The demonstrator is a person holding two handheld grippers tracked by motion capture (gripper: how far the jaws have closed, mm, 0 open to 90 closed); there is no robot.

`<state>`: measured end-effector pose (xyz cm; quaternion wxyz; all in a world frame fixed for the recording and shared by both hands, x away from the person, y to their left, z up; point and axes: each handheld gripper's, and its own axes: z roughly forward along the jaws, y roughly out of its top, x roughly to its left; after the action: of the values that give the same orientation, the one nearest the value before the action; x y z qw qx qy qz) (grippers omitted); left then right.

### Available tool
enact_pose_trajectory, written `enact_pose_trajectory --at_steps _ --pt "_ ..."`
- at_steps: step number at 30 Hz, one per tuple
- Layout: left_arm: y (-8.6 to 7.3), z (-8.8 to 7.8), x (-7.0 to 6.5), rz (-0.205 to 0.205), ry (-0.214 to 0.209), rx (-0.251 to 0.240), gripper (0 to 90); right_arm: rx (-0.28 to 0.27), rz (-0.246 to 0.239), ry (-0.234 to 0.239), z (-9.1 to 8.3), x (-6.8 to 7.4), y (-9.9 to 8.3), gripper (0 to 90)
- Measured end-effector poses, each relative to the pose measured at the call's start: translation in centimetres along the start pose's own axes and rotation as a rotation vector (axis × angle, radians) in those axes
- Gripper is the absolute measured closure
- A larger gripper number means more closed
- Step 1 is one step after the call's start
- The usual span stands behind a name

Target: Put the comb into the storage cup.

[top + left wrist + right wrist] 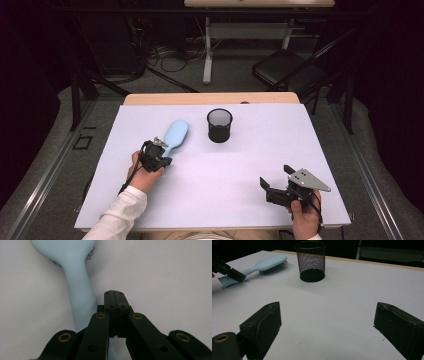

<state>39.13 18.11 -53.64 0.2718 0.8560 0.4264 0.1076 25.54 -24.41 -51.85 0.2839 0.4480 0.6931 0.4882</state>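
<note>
**Light brush, slim handle**

The pale blue hairbrush (175, 136) lies bristles-down on the white surface (240, 175), left of the mesh cup (219, 125). It looks light, stiff and smooth (possibly slippery); its narrow handle suits gripping. The left tool (115, 293), pressed together, sits beside the handle, hiding its end. The right tool (327, 322) is spread, empty.

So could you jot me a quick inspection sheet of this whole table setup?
Surface: white table top, bare in the middle.
Job's things: light blue hairbrush lying bristles down; black mesh cup upright beside it.
Clutter: nothing seen.
Grippers: left gripper shut, fingers pressed together beside the brush handle, not around it; right gripper open, holding nothing.
Cables: loose cables on the floor behind.
Surroundings: black chair, another table's legs.
</note>
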Motion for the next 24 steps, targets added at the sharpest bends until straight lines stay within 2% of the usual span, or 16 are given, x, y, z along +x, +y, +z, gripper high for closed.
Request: enact_pose_trajectory --at_steps 17,24 --pt "-0.3 -0.4 1.2 -0.013 0.023 0.002 90.0 -0.003 0.004 0.002 0.1 0.0 0.0 7.2" --pt "-0.4 -0.5 1.8 -0.033 0.030 -0.001 90.0 -0.002 0.003 0.003 0.1 0.0 -0.1 7.1"
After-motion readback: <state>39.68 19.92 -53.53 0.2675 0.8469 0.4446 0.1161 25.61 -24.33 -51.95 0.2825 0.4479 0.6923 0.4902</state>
